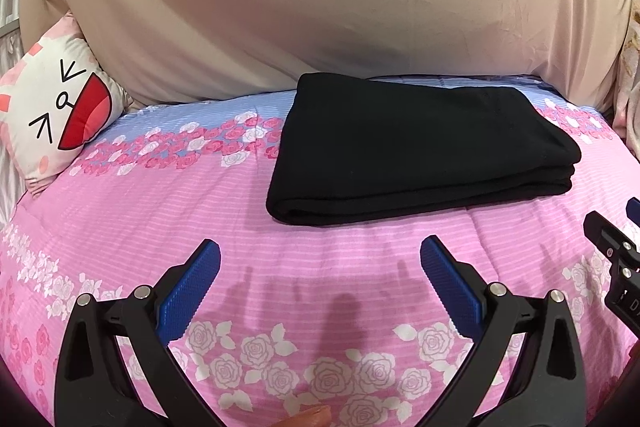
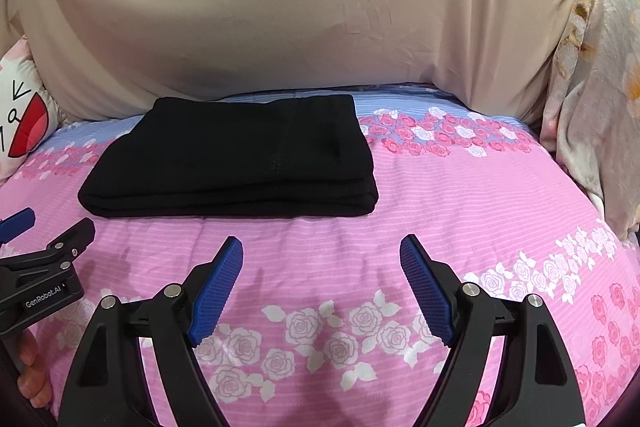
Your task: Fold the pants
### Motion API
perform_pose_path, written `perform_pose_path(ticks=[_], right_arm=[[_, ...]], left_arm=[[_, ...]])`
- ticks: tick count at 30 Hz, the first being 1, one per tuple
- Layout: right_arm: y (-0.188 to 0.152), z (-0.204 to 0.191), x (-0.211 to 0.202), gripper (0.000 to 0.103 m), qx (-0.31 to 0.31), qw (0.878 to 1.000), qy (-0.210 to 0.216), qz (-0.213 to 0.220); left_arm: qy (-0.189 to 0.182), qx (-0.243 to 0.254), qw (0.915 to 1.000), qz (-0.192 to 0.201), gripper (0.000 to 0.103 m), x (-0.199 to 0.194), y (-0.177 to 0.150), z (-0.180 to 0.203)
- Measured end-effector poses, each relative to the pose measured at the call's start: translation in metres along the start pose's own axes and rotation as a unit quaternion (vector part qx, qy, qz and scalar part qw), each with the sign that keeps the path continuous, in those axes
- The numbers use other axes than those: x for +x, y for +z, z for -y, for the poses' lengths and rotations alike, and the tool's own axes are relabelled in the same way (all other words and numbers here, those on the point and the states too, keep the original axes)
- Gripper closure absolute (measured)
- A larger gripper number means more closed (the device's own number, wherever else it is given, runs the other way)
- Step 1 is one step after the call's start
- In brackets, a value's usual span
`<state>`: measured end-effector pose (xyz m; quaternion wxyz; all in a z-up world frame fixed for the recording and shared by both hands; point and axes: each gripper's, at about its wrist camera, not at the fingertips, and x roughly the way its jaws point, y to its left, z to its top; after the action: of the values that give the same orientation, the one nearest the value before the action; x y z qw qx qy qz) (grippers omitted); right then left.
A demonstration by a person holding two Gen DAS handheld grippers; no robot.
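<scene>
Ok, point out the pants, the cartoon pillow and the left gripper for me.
pants (image 1: 420, 151), left wrist view, middle of the top folded layer.
cartoon pillow (image 1: 60, 107), left wrist view, on its printed face.
left gripper (image 1: 320, 259), left wrist view, midway between the open blue fingers.

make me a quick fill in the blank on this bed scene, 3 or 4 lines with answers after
1. The pants lying on the floral bedspread are ____ in color.
2. Both the left gripper and the right gripper have jaws that are ____.
3. The pants lie in a ____ stack.
4. The fingertip pads are ____ in color.

Answers: black; open; folded; blue
</scene>
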<state>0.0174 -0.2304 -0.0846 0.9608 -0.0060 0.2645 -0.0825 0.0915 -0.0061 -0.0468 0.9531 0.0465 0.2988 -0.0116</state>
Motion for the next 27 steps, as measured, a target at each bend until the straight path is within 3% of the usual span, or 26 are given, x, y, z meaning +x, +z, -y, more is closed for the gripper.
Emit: perform_pose_path(ticks=[27], right_arm=[[-0.0021,-0.0068,0.0001,0.024,-0.017,1.0,-0.004,0.0]], left_arm=[[0.009,0.004,1.0,-0.003,0.005,0.0012,-0.0012,0.0002]])
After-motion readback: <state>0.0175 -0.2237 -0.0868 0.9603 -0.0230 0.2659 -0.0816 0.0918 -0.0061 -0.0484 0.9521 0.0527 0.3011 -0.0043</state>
